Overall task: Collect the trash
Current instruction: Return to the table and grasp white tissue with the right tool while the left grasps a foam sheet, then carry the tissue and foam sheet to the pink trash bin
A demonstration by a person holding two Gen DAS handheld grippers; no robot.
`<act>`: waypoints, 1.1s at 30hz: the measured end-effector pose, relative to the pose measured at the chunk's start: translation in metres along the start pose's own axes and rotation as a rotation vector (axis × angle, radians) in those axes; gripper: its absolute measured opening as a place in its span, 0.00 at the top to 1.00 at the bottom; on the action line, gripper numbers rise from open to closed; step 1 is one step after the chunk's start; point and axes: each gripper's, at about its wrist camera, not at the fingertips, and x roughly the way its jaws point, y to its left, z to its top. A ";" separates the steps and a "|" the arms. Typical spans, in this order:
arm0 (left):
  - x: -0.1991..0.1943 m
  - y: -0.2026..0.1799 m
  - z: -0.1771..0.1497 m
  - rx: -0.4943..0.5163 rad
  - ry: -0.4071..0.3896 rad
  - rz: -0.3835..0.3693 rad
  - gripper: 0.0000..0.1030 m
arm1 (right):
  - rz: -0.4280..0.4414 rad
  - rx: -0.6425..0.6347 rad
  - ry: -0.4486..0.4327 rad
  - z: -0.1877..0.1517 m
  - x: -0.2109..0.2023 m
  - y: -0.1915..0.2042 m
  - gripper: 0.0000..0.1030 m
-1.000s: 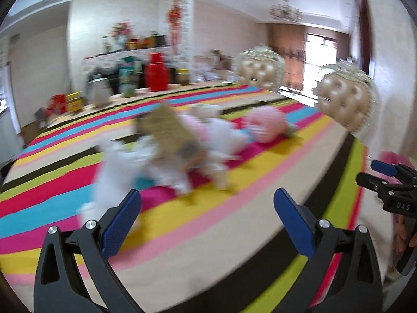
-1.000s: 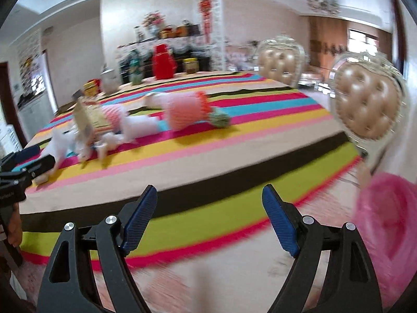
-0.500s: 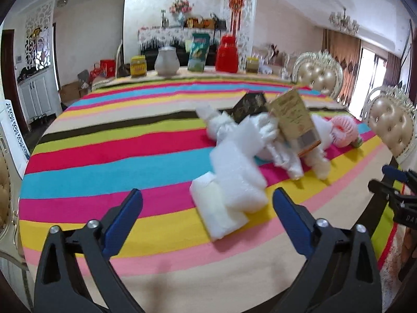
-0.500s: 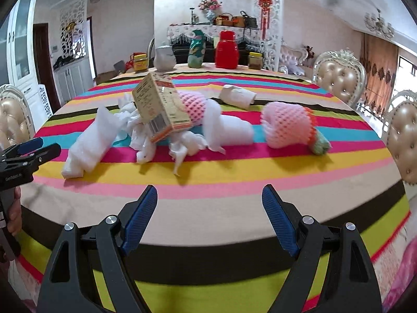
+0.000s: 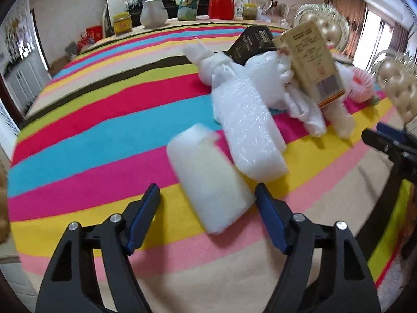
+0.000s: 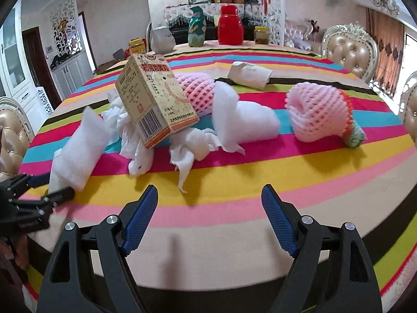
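Between my left fingers sits the near foam pouch, fingers closing, not yet pinching; right fingers spread apart (empty) before tissue.

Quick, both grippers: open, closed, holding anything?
Left gripper: closing around the white foam piece, not gripping yet.
Right gripper: open, holding nothing.

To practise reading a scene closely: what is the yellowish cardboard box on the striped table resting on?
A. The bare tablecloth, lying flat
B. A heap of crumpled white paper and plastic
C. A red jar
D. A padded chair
B: the cardboard box leans tilted on the heap of crumpled white paper and plastic, propped up off the striped tablecloth, far from the red jar.
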 end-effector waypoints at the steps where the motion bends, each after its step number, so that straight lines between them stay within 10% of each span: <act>1: 0.001 -0.002 0.002 0.009 -0.001 0.004 0.33 | 0.002 -0.010 0.007 0.002 0.004 0.003 0.25; 5: 0.001 -0.004 0.008 0.016 -0.014 0.004 0.53 | 0.010 -0.030 0.028 0.010 0.018 0.012 0.25; 12: 0.000 0.010 0.013 -0.046 -0.045 -0.010 0.56 | -0.034 -0.027 0.054 0.028 0.043 0.020 0.33; 20: 0.002 0.017 0.019 -0.072 -0.060 -0.035 0.60 | -0.033 -0.035 0.063 0.029 0.046 0.024 0.67; 33: -0.058 0.003 -0.003 -0.065 -0.342 -0.010 0.60 | 0.029 -0.025 -0.083 -0.006 -0.027 0.020 0.69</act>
